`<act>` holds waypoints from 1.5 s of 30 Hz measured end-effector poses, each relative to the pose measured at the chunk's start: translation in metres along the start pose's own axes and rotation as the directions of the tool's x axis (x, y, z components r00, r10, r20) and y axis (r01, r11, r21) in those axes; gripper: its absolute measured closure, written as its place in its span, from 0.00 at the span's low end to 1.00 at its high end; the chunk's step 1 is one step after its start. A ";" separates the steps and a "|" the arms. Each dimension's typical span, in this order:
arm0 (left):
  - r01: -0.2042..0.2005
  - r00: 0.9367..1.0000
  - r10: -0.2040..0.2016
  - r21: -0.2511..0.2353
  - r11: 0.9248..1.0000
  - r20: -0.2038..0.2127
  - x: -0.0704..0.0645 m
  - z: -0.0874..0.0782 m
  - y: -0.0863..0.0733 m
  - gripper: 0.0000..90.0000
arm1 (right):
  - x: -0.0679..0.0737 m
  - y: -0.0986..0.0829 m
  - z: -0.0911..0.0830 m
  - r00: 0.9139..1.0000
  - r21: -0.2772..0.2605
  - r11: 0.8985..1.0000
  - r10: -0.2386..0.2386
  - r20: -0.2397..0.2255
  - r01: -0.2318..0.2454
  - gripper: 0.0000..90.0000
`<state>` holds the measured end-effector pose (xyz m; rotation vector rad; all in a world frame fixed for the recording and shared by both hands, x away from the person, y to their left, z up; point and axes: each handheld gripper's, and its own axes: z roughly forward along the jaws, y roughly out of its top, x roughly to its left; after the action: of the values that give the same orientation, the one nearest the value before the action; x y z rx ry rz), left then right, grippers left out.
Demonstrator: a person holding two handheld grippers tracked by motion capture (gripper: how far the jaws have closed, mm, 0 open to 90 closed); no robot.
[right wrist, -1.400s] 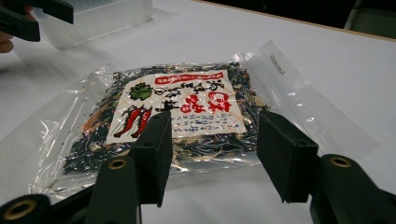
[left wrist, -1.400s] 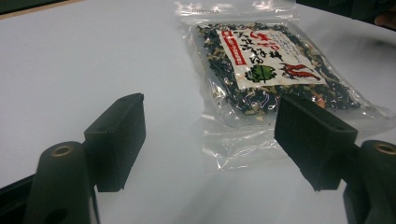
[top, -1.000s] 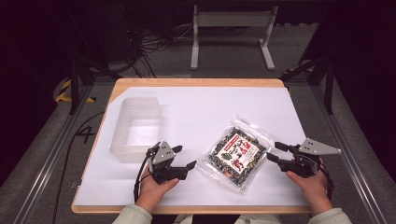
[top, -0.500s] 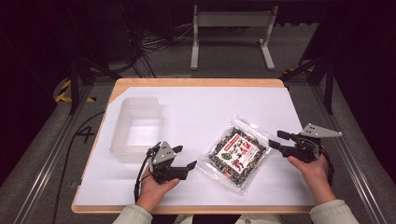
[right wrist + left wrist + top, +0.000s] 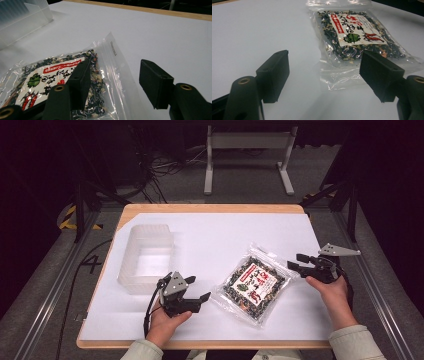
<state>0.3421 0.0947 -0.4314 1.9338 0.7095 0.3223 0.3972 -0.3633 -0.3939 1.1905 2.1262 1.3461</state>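
the right gripper (image 5: 299, 262) has its jaws spread apart with nothing between them, tips just over the 3 o'clock edge of the clear packet of dried seasoning (image 5: 251, 283), one jaw above the plastic in the right gripper view. the left gripper (image 5: 196, 289) is also spread wide and empty, resting just beside the packet's 9 o'clock corner. the packet lies flat on the white table (image 5: 225, 235). at 10 o'clock from the left gripper stands a clear plastic bin (image 5: 146, 257).

Overhead view faces forward; both low close views share the packet (image 5: 354, 37).
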 end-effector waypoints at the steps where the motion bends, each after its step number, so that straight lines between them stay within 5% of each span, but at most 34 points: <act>1: 0.001 1.000 -0.001 0.000 1.000 0.000 0.000 0.000 0.000 0.28 | -0.001 0.000 0.000 1.000 0.004 1.000 0.002 0.005 -0.002 0.48; 9: 0.007 1.000 -0.007 0.001 1.000 0.003 0.000 0.000 0.000 0.29 | -0.015 -0.003 0.006 0.997 0.055 0.997 0.051 0.049 -0.053 0.48; 21: -0.002 1.000 0.002 0.009 1.000 0.002 0.000 0.000 0.000 0.29 | -0.018 -0.012 0.021 0.996 0.168 0.983 0.083 -0.014 -0.079 0.46; 25: -0.005 1.000 0.005 0.011 1.000 0.000 0.000 0.000 0.000 0.29 | -0.018 -0.014 0.024 0.996 0.198 0.978 0.079 -0.042 -0.069 0.56; 45: -0.014 1.000 0.014 0.020 1.000 0.001 -0.001 0.002 0.000 0.29 | -0.026 -0.020 0.029 0.986 0.273 0.953 0.155 -0.066 -0.131 0.68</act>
<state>0.3426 0.0923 -0.4324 1.9582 0.7010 0.3241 0.4222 -0.3716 -0.4291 1.4400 2.3841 1.2148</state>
